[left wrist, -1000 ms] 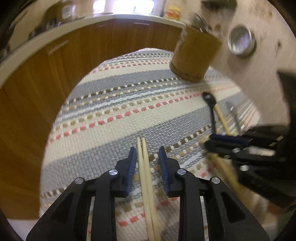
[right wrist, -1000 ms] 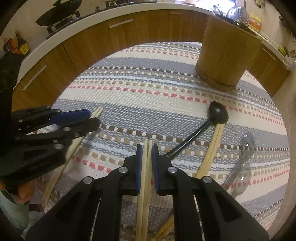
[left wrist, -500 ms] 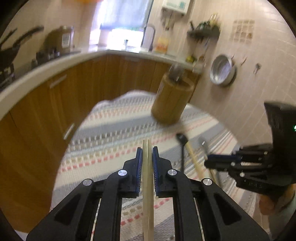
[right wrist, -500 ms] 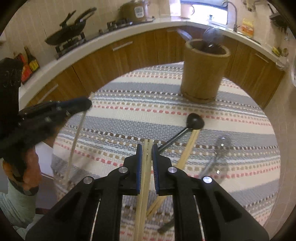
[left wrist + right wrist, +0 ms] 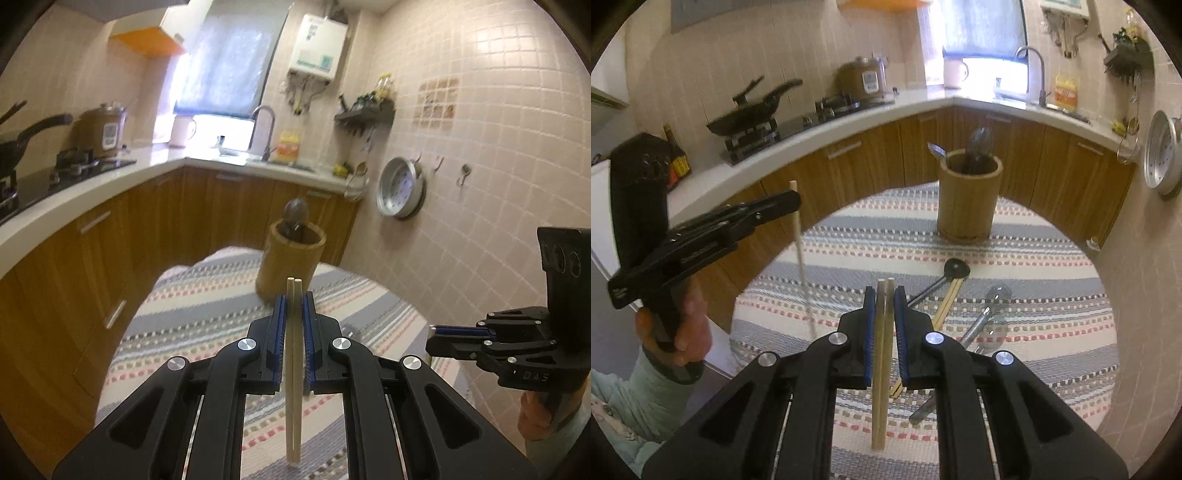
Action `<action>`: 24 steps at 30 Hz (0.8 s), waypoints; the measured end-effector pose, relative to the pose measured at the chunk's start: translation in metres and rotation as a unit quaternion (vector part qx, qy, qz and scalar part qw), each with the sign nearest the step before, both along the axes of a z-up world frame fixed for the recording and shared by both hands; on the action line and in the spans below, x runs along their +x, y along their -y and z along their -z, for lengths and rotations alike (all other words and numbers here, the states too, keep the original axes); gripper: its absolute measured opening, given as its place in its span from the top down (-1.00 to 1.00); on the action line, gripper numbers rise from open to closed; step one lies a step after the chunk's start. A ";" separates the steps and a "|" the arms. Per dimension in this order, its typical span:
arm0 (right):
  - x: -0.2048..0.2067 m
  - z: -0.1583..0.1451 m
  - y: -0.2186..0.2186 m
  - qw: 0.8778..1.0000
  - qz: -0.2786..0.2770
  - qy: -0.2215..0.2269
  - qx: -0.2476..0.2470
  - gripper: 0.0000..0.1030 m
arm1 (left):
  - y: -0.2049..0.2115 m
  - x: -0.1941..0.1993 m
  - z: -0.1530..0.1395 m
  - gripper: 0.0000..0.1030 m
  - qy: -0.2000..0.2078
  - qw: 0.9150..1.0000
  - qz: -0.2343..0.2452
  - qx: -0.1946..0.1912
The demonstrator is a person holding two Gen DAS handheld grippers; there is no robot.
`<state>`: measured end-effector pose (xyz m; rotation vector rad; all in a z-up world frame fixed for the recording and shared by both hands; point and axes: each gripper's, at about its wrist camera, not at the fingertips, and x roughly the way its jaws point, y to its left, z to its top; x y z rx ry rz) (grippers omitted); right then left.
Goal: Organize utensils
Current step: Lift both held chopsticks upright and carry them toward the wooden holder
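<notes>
Holder (image 5: 969,195) contents blurred, indistinct

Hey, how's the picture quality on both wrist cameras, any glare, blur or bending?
Left wrist view: the window is blown out and the holder is smeared, while the chopsticks look sharp. Right wrist view: the window glares, the counter bows from the fisheye, and the other gripper's chopsticks are streaked.
</notes>
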<state>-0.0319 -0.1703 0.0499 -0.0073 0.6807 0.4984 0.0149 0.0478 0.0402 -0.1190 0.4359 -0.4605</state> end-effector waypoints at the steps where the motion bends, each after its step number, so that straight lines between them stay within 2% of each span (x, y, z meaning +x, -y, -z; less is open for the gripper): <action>1: -0.003 -0.005 0.001 1.000 0.001 0.007 0.005 0.84 | 0.000 -0.002 -0.003 0.86 0.007 1.000 0.002 -0.003; 7: 0.000 -0.043 0.010 0.997 0.033 0.072 0.026 0.85 | 0.007 0.007 -0.023 0.86 0.045 0.999 0.009 -0.010; 11: 0.018 -0.061 0.019 0.994 0.059 0.086 0.034 0.85 | 0.015 0.020 -0.040 0.86 0.070 0.997 0.016 -0.006; 16: 0.045 -0.081 0.030 0.990 0.089 0.107 0.024 0.85 | 0.032 0.038 -0.066 0.86 0.107 0.994 0.022 0.007; 24: 0.088 -0.110 0.037 0.983 0.112 0.143 -0.006 0.88 | 0.054 0.081 -0.095 0.86 0.135 0.990 0.029 0.004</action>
